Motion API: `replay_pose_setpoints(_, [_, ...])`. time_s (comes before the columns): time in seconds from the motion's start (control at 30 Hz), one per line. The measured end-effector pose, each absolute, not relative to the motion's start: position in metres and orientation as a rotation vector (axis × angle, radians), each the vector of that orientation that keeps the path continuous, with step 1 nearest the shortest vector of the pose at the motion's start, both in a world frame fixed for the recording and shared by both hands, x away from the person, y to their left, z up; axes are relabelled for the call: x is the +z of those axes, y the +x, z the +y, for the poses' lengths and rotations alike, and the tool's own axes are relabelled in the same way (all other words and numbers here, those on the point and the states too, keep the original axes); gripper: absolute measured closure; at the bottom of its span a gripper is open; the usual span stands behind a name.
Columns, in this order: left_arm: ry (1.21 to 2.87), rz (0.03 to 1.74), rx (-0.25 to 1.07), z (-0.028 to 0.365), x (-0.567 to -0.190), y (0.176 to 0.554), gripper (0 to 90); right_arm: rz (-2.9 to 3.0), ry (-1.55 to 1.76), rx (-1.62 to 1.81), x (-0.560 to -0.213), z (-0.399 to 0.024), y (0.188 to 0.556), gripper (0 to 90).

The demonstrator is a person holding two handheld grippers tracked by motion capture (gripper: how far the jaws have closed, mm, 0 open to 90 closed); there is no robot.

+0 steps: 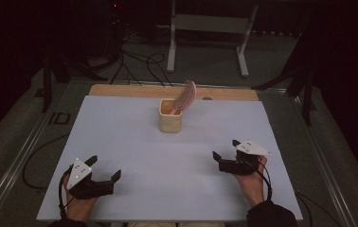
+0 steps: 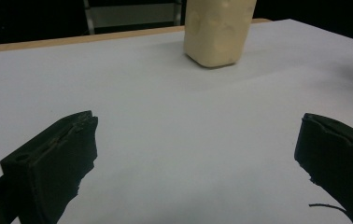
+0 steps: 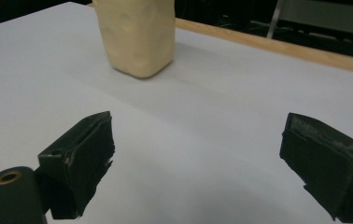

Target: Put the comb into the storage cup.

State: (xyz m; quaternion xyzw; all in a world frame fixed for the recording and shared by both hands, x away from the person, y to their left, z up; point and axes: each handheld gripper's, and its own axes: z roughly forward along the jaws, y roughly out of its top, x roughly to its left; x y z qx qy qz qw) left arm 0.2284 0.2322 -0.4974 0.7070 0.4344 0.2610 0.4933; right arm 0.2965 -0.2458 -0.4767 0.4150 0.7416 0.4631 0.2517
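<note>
A cream square cup (image 1: 170, 117) stands upright at the middle back of the white table top (image 1: 134, 156). A pink comb (image 1: 185, 97) leans out of it toward the right. My left gripper (image 1: 104, 168) rests open near the front left, held by a hand. At the front right, my right gripper (image 1: 226, 149) also stands open. The cup (image 2: 218, 30) lies far ahead of the left gripper (image 2: 198, 144), whose jaws stand wide apart with nothing between them. The cup (image 3: 135, 35) is ahead and left of the right gripper (image 3: 198, 154), which holds nothing.
A wooden strip (image 1: 134, 91) runs along the table's back edge. Behind the table stands a white metal frame (image 1: 209, 33), with black cables (image 1: 139, 66) on the floor. Metal rails flank the table on both sides.
</note>
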Motion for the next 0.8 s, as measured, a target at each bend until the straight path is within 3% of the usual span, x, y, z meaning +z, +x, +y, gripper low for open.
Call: replay_pose_setpoints(0.8, [1.733,1.024,0.669,0.231,-0.493,0.230,0.0,1.994,1.141,1.366,-0.492,-0.276,0.262,9.6])
